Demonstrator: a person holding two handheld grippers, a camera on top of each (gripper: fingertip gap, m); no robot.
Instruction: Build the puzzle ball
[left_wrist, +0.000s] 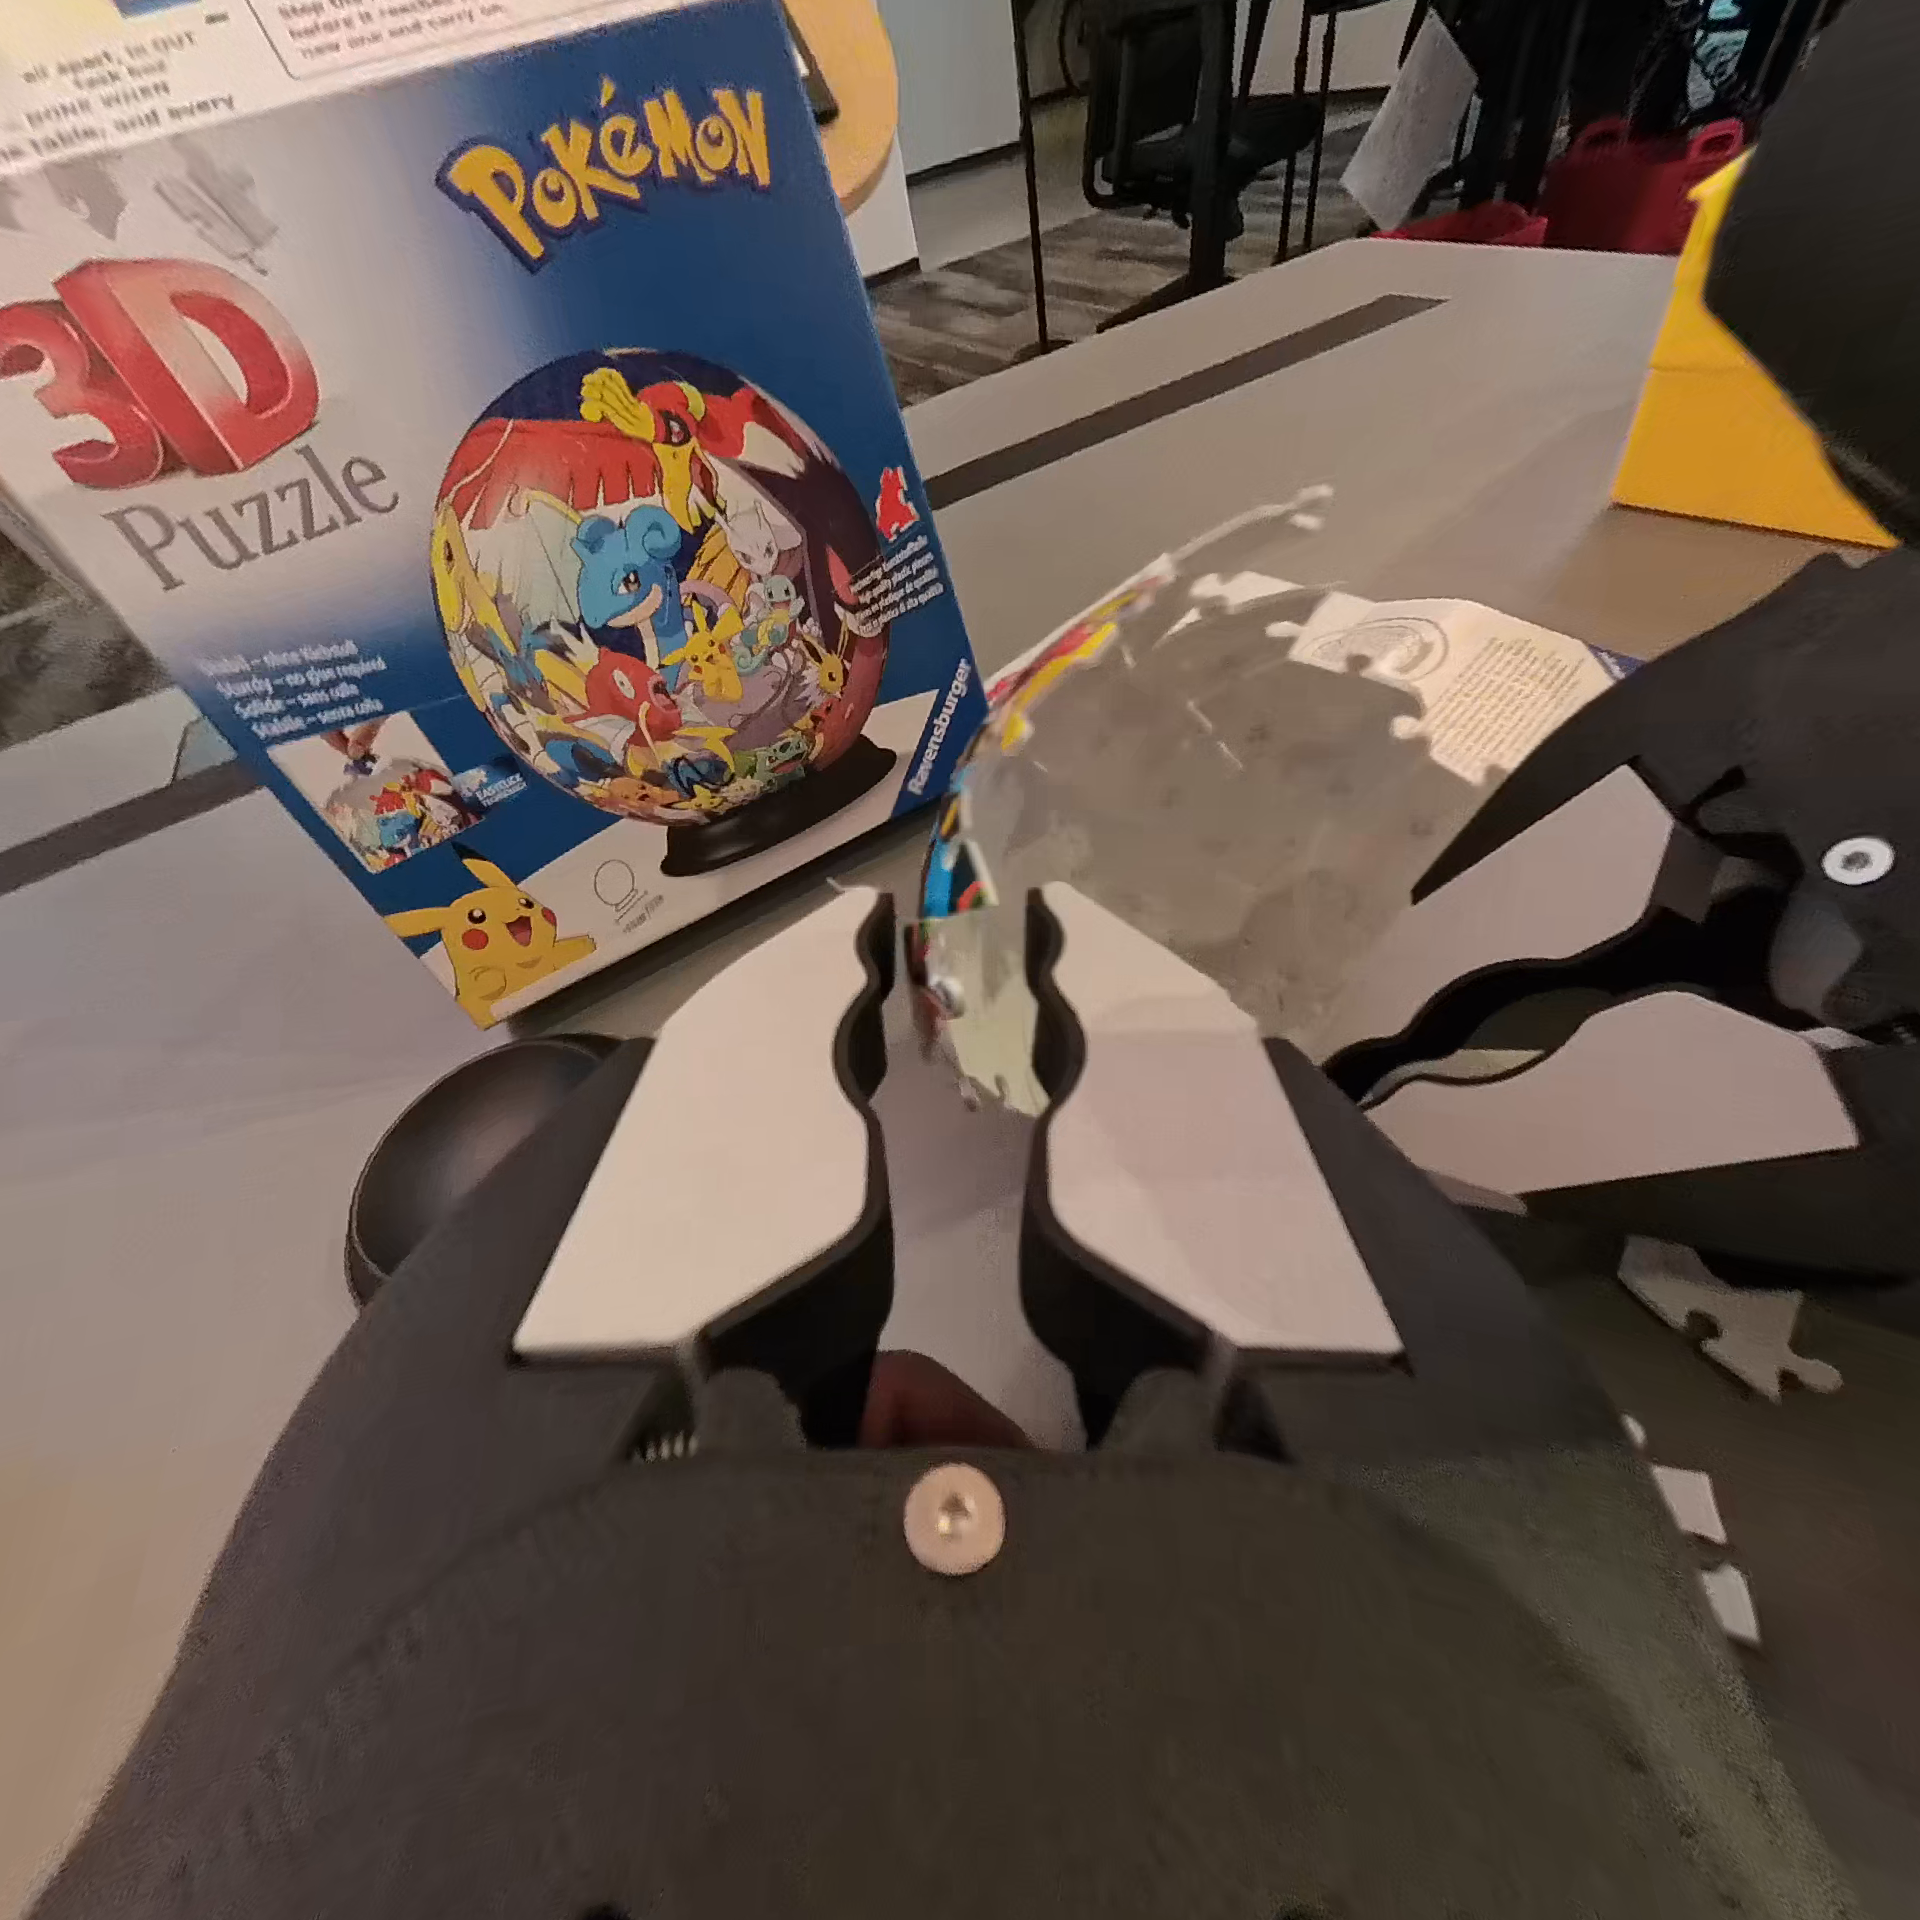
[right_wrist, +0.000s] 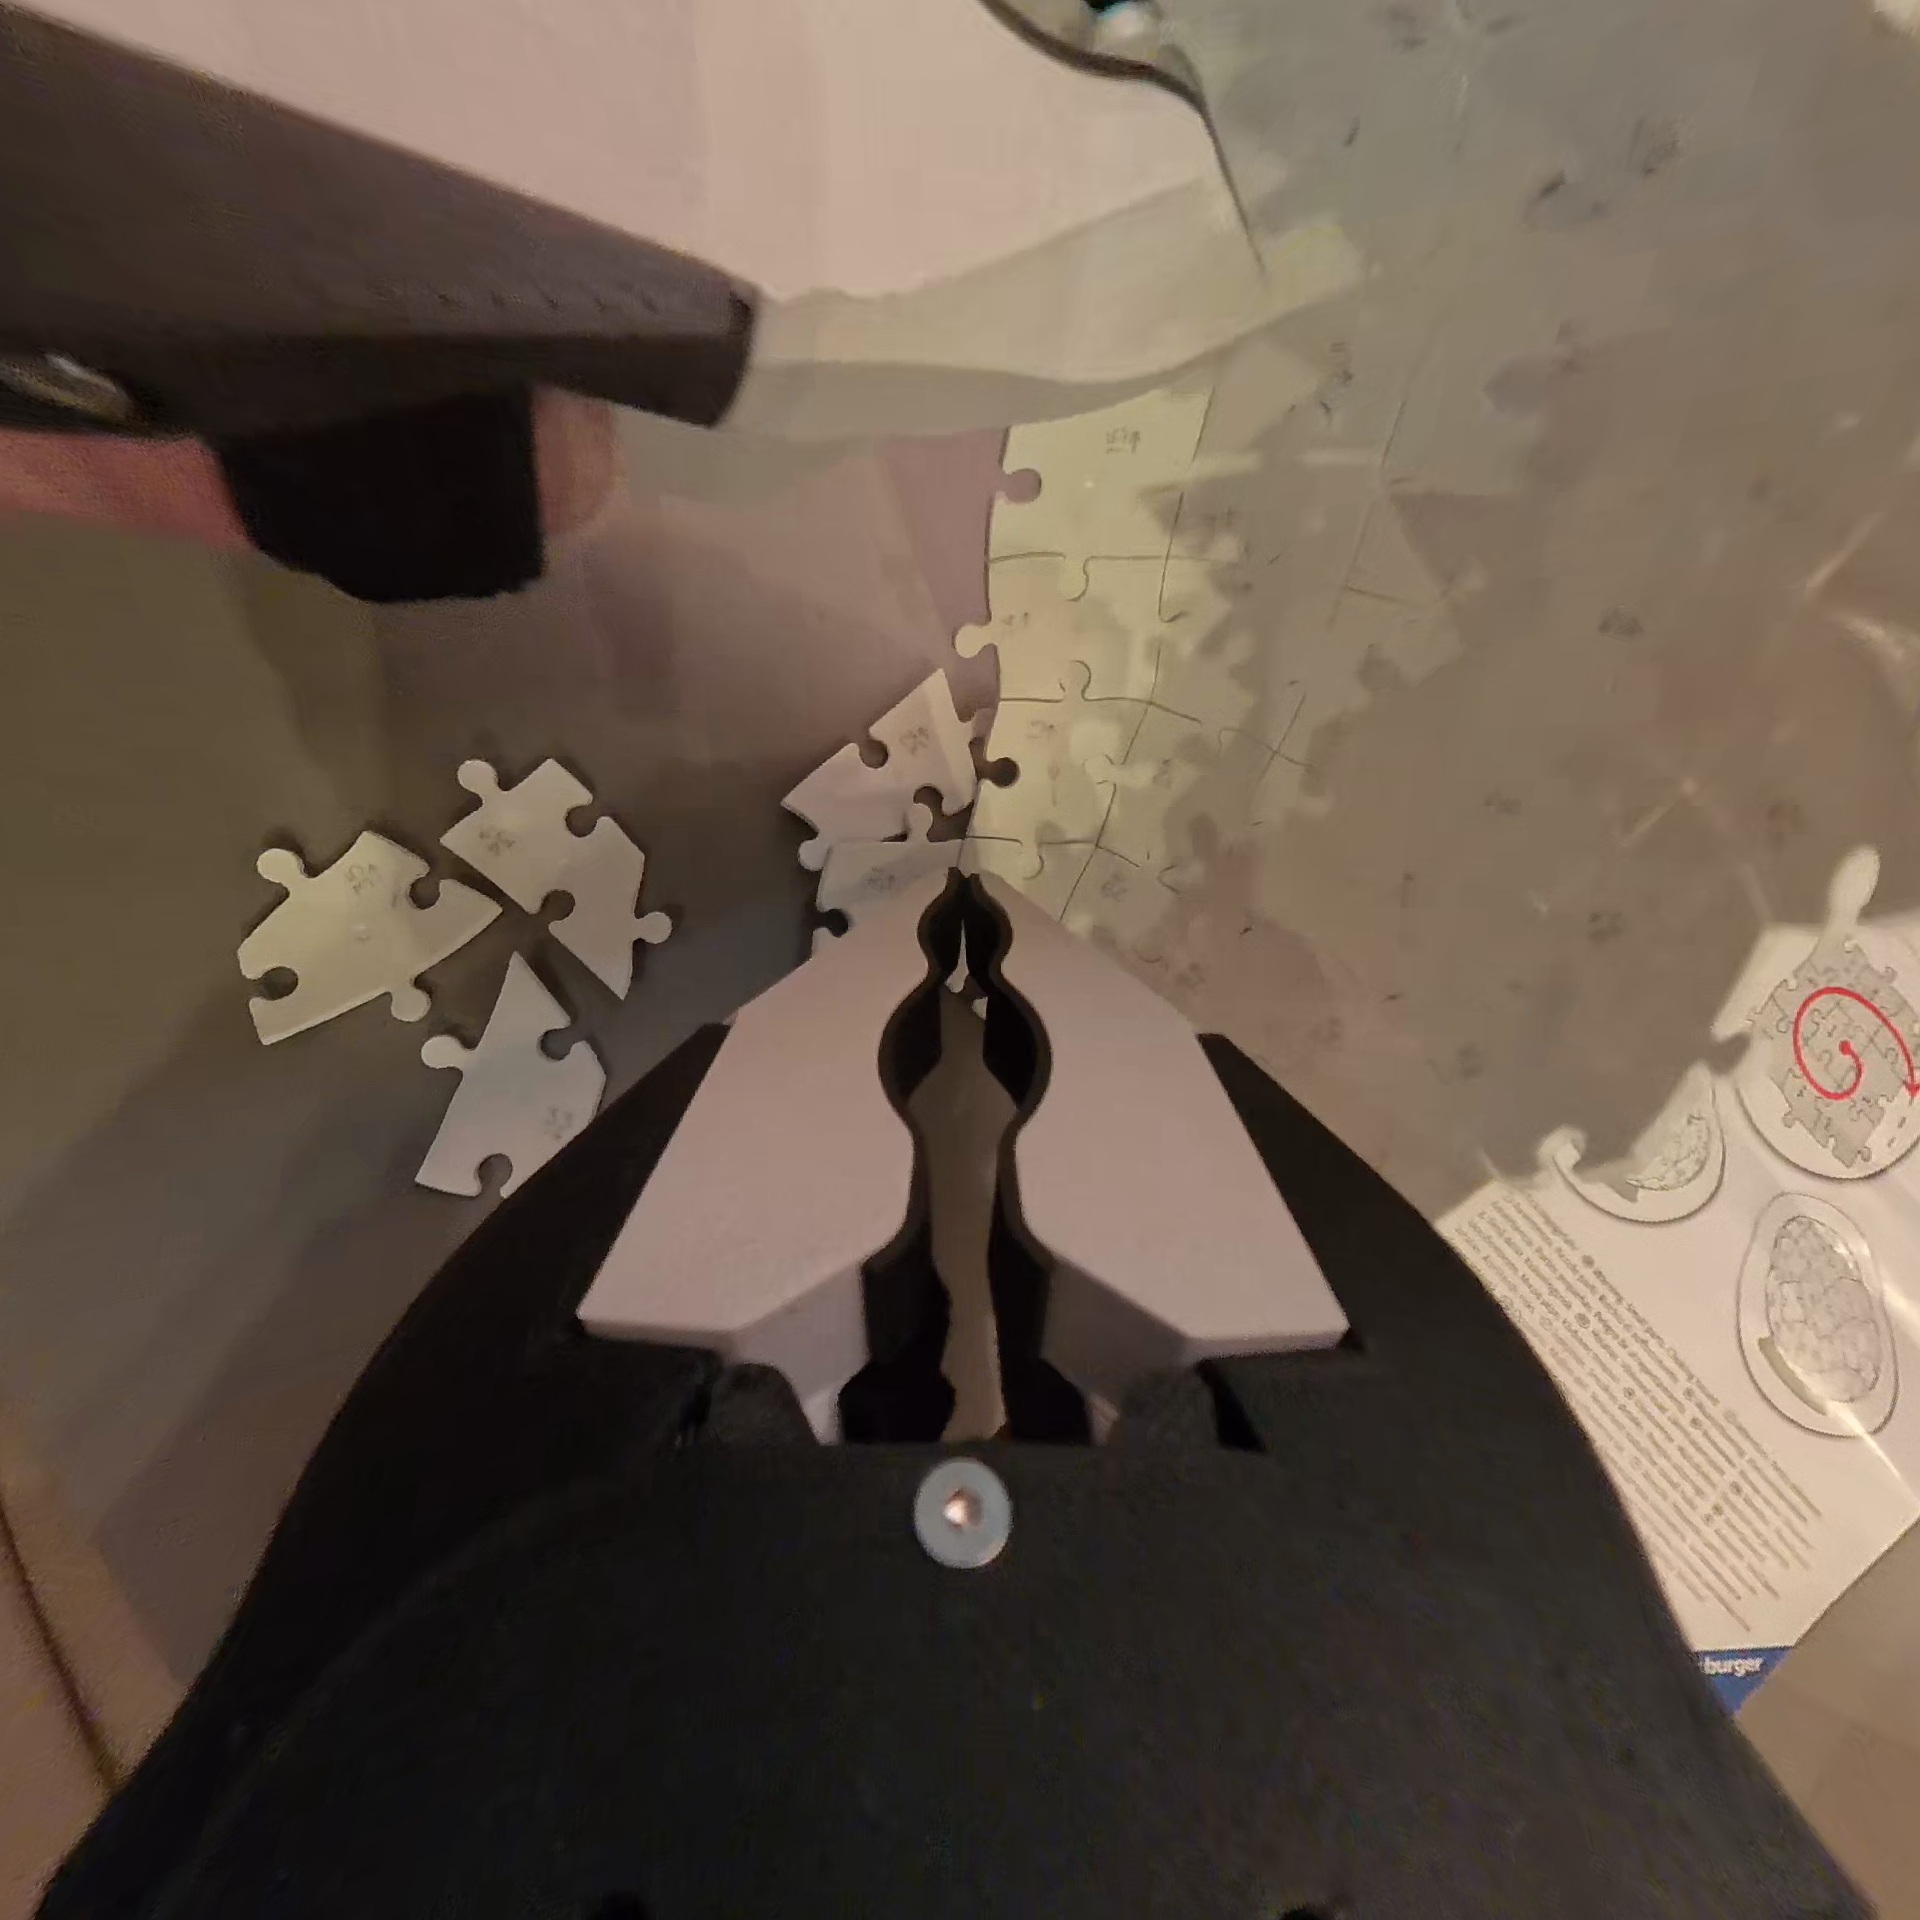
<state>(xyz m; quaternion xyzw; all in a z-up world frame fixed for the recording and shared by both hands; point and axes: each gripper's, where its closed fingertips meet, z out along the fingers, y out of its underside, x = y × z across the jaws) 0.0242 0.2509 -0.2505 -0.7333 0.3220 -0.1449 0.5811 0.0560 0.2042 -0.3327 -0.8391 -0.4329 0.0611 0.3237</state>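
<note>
The part-built puzzle ball (left_wrist: 1195, 790) is a curved shell, grey inside and coloured outside, held tilted over the table. My left gripper (left_wrist: 961, 935) is shut on its near rim. My right gripper (right_wrist: 966, 883) is shut, its tips against the shell's lower edge (right_wrist: 1049, 727), beside two loose grey pieces (right_wrist: 914, 748); I see nothing held between them. The right gripper also shows in the left wrist view (left_wrist: 1455, 862), pointing in at the shell. The left gripper shows at the top left of the right wrist view (right_wrist: 416, 312).
Three loose pieces (right_wrist: 540, 862) lie face down on the grey table (left_wrist: 208, 1039) left of my right gripper. The puzzle box (left_wrist: 520, 468) stands at the back left, a black round stand (left_wrist: 457, 1143) before it. An instruction sheet (right_wrist: 1662, 1351) lies under the shell. A yellow box (left_wrist: 1745, 395) stands far right. One gripper's finger ends stand about 10 cm off the other's.
</note>
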